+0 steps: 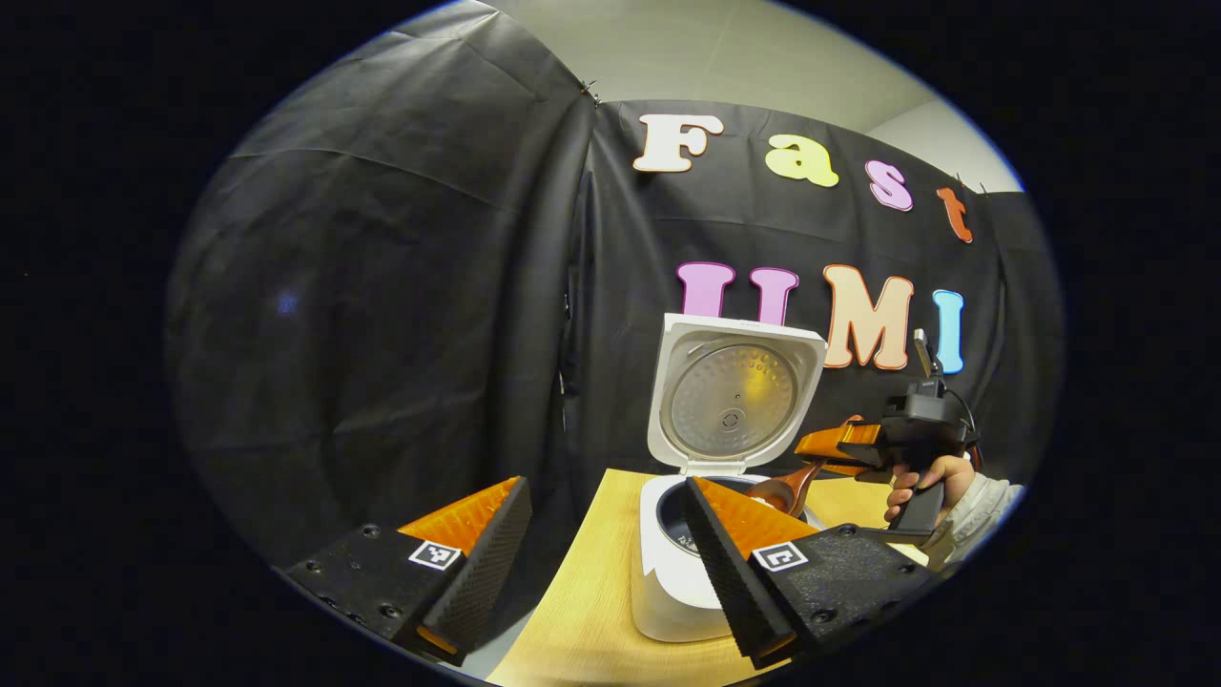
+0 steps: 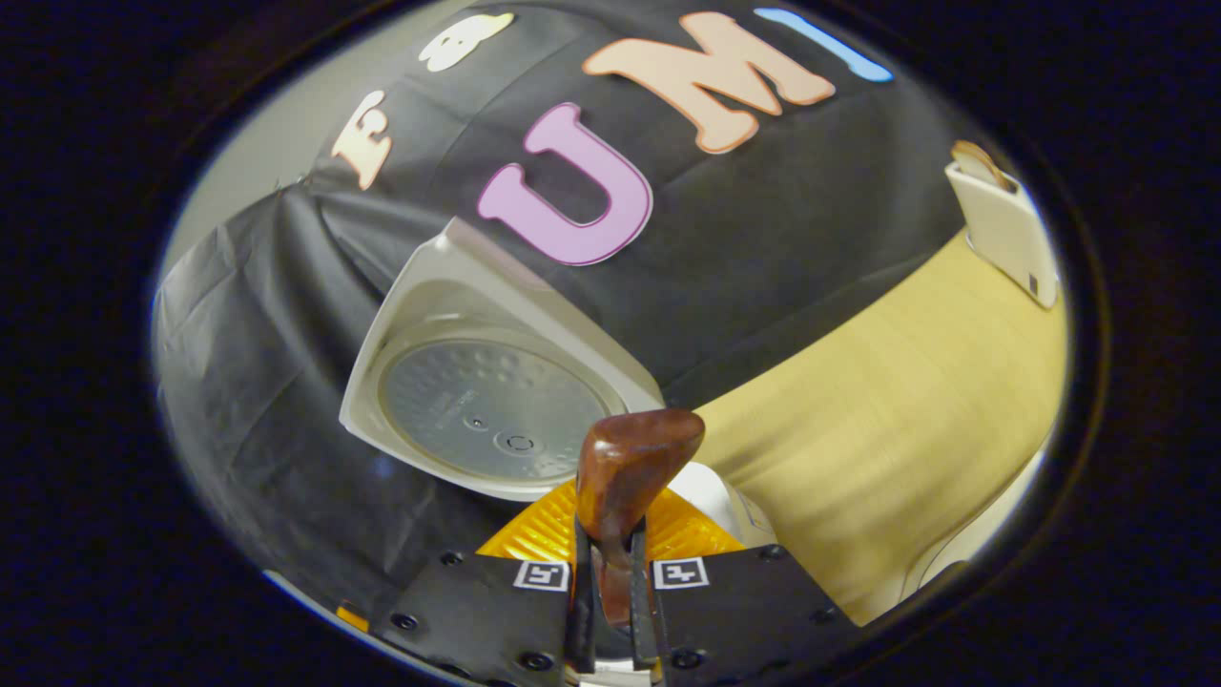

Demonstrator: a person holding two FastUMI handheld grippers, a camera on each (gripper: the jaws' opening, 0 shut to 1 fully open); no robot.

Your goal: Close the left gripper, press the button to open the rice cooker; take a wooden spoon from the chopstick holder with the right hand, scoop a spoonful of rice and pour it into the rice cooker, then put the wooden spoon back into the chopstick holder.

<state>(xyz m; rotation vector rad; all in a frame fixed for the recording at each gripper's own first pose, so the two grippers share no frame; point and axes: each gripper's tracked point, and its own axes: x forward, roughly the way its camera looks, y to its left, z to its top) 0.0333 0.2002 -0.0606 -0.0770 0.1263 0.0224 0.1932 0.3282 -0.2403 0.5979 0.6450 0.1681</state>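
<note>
Spoon sits clamped by its handle between the 2 fingers of the right gripper, its bowl reaching over the open cooker. From the left gripper view the same spoon hangs just above the pot's rim with pale rice in its bowl, held out by the right gripper in a person's hand. The lid stands upright behind the pot, so the button step looks done. The left gripper hangs spread wide and holds nothing, its 2 fingers either side of the cooker's near wall without touching it. I judge the spoon light and stiff, its polished wood a little slick, so a firm hold low on the handle suits it; the loose rice would spill with any early tilt. The holder stands well apart, at the far end of the table.
</note>
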